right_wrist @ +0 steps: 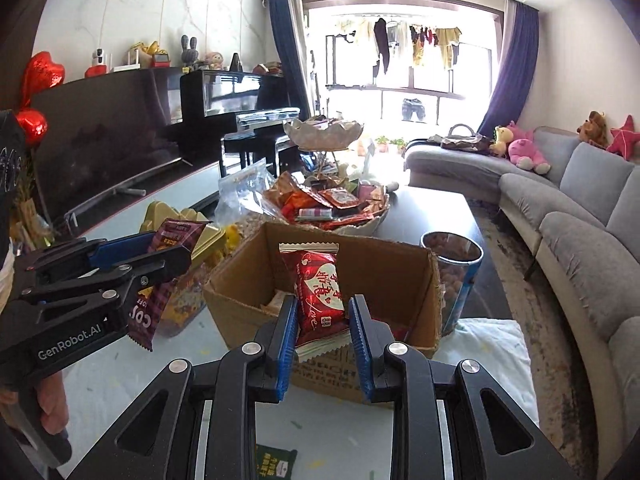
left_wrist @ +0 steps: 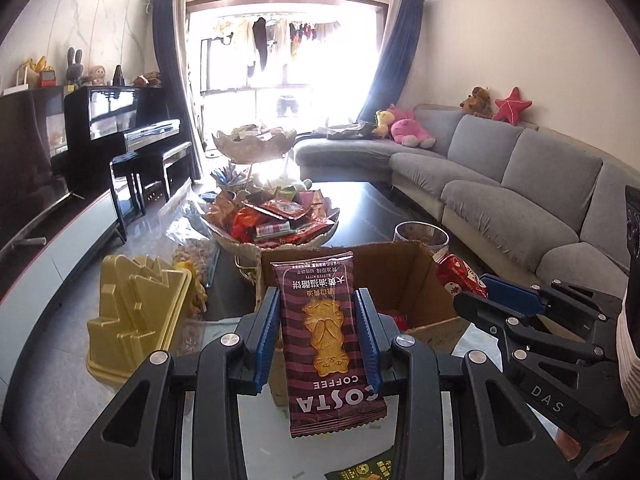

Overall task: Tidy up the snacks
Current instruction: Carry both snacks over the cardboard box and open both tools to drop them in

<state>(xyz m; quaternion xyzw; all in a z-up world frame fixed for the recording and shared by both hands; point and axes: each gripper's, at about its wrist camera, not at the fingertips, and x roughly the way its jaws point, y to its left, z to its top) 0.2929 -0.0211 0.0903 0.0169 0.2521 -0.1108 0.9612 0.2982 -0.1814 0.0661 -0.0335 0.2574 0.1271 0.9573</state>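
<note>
Left tongs (left_wrist: 319, 332): closed on Costa biscuit packet (left_wrist: 326, 332), gripped by its long edges, raised level above the worktop (right_wrist: 120, 380) just before the cardboard box (left_wrist: 416, 280). Risk: slick wrapper might slide out.

Right tongs (right_wrist: 322, 338): closed on red heart packet (right_wrist: 320, 296) over the box opening, level. Risk: crowded tongs could collide.

Cardboard box (right_wrist: 320, 280): before snack bowl (right_wrist: 376, 216)
Gold container (left_wrist: 136, 312): left of box
Glass jar (right_wrist: 456, 276): right of box
</note>
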